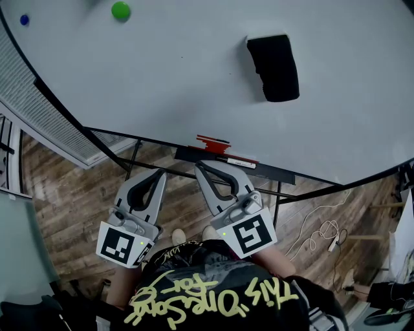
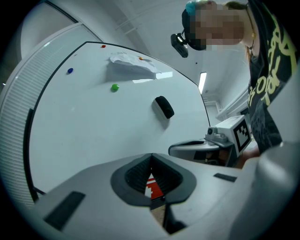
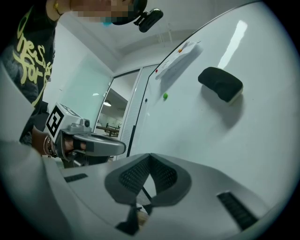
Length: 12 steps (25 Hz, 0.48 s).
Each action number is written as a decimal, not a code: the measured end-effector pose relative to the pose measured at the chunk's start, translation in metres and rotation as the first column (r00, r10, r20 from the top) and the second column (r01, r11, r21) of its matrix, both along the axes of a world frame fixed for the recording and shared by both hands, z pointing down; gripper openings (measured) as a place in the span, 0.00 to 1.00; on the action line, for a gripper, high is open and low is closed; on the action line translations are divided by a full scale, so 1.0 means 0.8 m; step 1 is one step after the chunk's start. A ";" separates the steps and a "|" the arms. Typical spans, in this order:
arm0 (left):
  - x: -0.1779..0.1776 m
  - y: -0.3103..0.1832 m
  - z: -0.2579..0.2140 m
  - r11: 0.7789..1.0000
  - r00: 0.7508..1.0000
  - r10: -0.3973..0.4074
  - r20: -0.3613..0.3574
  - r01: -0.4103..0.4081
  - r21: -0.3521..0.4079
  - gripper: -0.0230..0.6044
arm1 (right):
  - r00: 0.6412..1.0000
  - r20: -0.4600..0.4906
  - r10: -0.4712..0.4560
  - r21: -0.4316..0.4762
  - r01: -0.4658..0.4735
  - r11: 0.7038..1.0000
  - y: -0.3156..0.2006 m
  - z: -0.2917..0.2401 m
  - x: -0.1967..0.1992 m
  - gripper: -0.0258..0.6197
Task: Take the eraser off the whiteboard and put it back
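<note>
Since the eraser [image 1: 274, 67] clings to the whiteboard [image 1: 162, 77], right of its middle, my left gripper [image 1: 158, 174] and right gripper [image 1: 201, 168] hang pinched together and empty below its bottom edge, just parked I guess.

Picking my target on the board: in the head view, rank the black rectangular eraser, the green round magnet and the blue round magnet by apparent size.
1. Black rectangular eraser, by far the largest.
2. Green round magnet.
3. Blue round magnet, smallest, though the lens distorts that corner of the view.
</note>
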<state>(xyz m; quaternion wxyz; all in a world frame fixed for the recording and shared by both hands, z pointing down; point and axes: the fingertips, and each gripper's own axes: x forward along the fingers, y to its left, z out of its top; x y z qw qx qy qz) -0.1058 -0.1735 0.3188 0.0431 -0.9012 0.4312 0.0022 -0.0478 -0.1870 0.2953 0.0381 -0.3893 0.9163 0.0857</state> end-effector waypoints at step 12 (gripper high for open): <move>-0.002 0.000 -0.004 1.000 1.000 0.007 -0.004 -0.007 0.008 0.05 | 1.000 -0.001 0.000 0.001 0.000 1.000 0.002 -0.005 0.000 0.05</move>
